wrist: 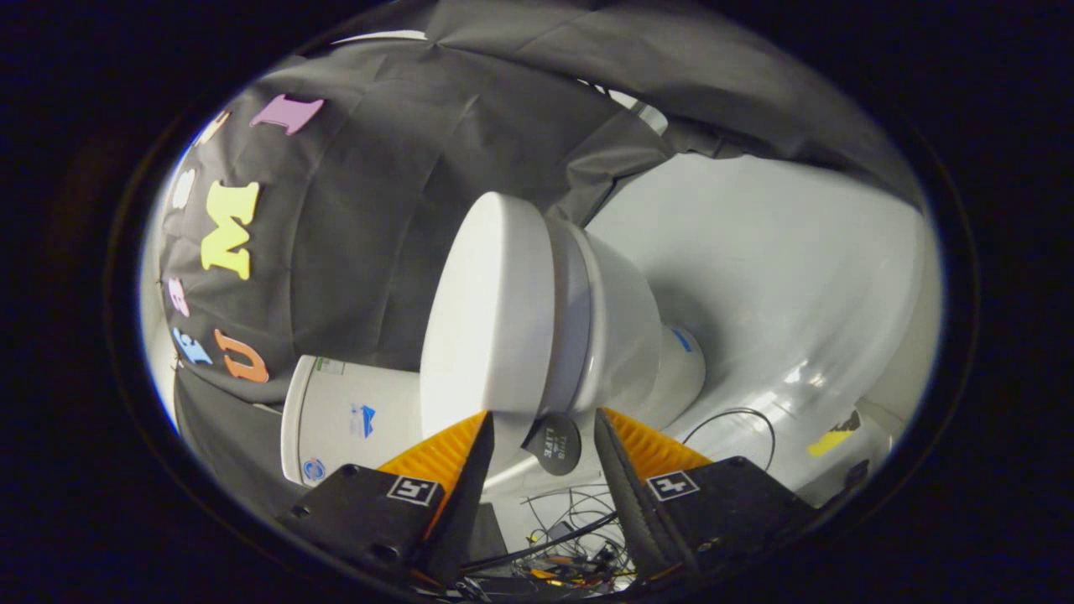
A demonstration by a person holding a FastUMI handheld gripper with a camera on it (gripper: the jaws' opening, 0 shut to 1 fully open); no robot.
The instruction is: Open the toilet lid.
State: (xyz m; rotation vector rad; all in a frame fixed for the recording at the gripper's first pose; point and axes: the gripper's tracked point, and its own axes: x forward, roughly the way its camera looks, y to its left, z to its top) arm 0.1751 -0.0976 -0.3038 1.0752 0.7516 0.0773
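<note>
The claw (544,424) is spread wide and holds nothing, its two fingers (453,457) apart with a clear gap between the tips. Just ahead of them, the camera being rolled sideways, sits the toilet: the white lid (487,310) is closed down against the seat (570,310), its rim edge lying just ahead of one fingertip. The bowl (625,327) lies past the seat, the tank (344,419) beside the lid's hinge end. A round dark tag (554,445) shows in the gap between the fingers. Loose cables (570,537) lie on the pale floor (789,277), which is otherwise open beyond the bowl.
</note>
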